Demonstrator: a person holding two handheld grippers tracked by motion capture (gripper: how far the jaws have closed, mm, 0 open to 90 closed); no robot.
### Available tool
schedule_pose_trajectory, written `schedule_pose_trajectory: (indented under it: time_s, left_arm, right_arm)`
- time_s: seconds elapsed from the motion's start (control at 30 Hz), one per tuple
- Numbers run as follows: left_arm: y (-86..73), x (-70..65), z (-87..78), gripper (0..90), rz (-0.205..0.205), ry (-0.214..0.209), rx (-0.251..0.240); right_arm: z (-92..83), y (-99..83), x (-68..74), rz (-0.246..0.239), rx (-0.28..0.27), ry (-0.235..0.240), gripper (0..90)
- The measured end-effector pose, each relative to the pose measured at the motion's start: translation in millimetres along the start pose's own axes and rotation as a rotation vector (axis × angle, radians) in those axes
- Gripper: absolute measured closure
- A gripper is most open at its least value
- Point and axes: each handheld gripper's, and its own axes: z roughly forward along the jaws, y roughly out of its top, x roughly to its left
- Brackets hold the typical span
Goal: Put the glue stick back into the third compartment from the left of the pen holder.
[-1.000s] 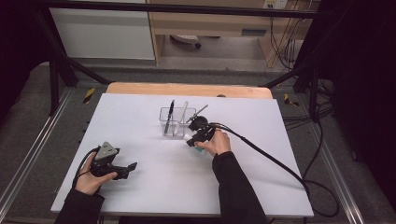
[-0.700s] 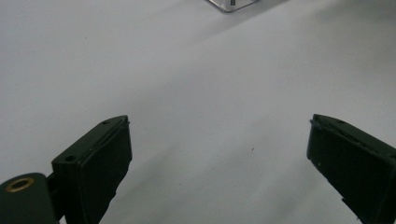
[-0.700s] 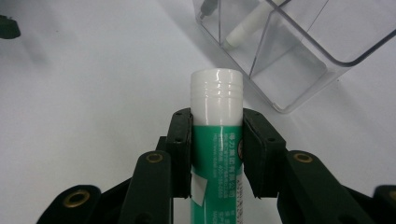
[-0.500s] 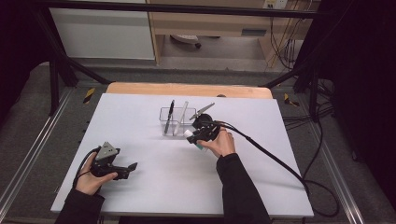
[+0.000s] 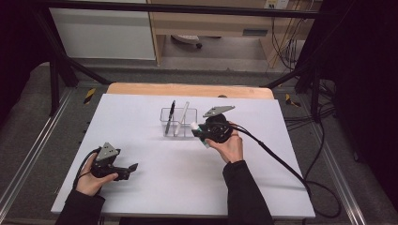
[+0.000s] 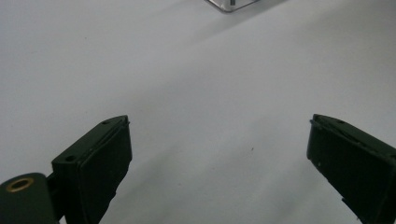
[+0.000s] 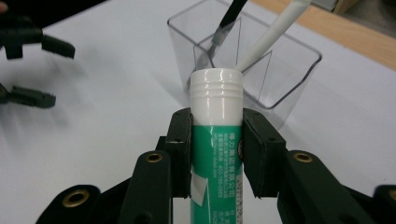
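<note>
In the right gripper view, the green-and-white glue stick [image 7: 216, 154] carries white print on its green band: a line of Chinese characters running across it, with a row of small digits beneath, both too blurred to read for certain. More tiny lettering sits toward its 6 o'clock end, likewise illegible.

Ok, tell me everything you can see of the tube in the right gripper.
The tube is a round stick with a green printed label and a white ribbed cap, plastic by the look. The right gripper is clamped on it, one pad on each side just below the cap. It is held off the table, cap toward the clear holder close ahead, not touching it. Its lower end is hidden.
</note>
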Motion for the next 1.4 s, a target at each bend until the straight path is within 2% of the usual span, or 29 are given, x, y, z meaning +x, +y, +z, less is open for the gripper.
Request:
schedule_pose_trajectory:
  time_s: [0.37, 0.57, 0.9, 1.07, 1.2, 1.4]
  left_arm:
    - [-0.1, 0.0, 0.1, 6.3, 0.001, 0.001, 0.001]
    - [-0.2, 0.0, 0.2, 6.3, 0.0, 0.0, 0.002]
    - [-0.3, 0.3, 0.5, 6.3, -0.001, 0.0, 0.001]
    - [-0.5, 0.8, 0.4, 6.3, -0.004, 0.001, 0.001]
    - [-0.4, 1.1, 0.1, 6.3, -0.004, 0.002, 0.0]
    - [-0.5, 1.1, 0.2, 6.3, -0.004, 0.0, 0.0]
  right_arm:
    - [-10.4, 6.5, -1.2, 0.048, -0.213, -0.061, 66.2]
    - [-8.3, 10.4, -5.4, 0.084, -0.297, -0.071, 66.2]
    - [-2.2, 16.9, -18.1, 0.135, -0.382, -0.099, 66.1]
    - [4.7, 23.3, -22.3, 0.138, -0.409, -0.115, 66.1]
    - [12.1, 29.7, -24.3, 0.143, -0.425, -0.12, 66.1]
    - [23.4, 37.4, -27.3, 0.161, -0.462, -0.104, 66.1]
